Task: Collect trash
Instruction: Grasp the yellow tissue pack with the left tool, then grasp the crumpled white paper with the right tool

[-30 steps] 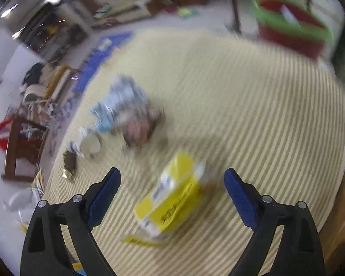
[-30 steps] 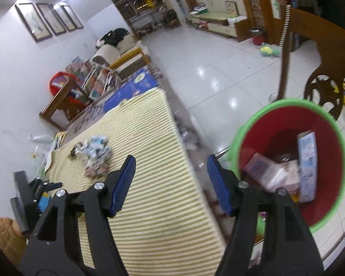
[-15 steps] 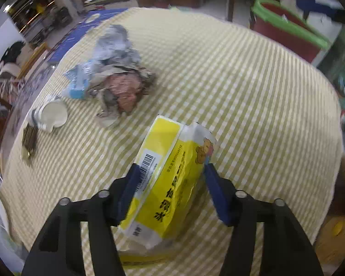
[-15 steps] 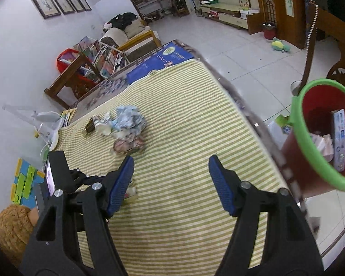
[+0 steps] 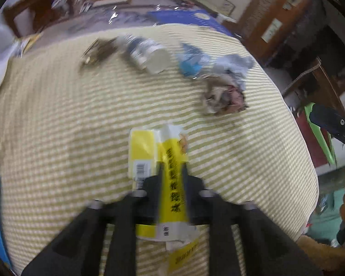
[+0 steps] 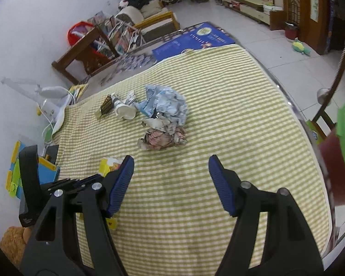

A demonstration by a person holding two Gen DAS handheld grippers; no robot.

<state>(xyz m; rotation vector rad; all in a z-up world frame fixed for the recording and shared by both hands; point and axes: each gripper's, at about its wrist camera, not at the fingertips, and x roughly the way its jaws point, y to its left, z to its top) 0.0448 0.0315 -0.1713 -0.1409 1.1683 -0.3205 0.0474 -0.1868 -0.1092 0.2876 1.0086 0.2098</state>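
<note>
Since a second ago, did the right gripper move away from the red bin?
Yes. The right gripper swung away from the red bin, which now sits at the view's right edge, and toward the crumpled trash pile on the striped cloth.

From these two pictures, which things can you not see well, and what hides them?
- Yellow packet, left wrist view: its middle is hidden by the left gripper closed on it; motion blur makes the print unreadable.
- Yellow packet, right wrist view: mostly hidden behind the right gripper finger.
- Red bin, right wrist view: cut off by the edge; its contents are unseen.
</note>
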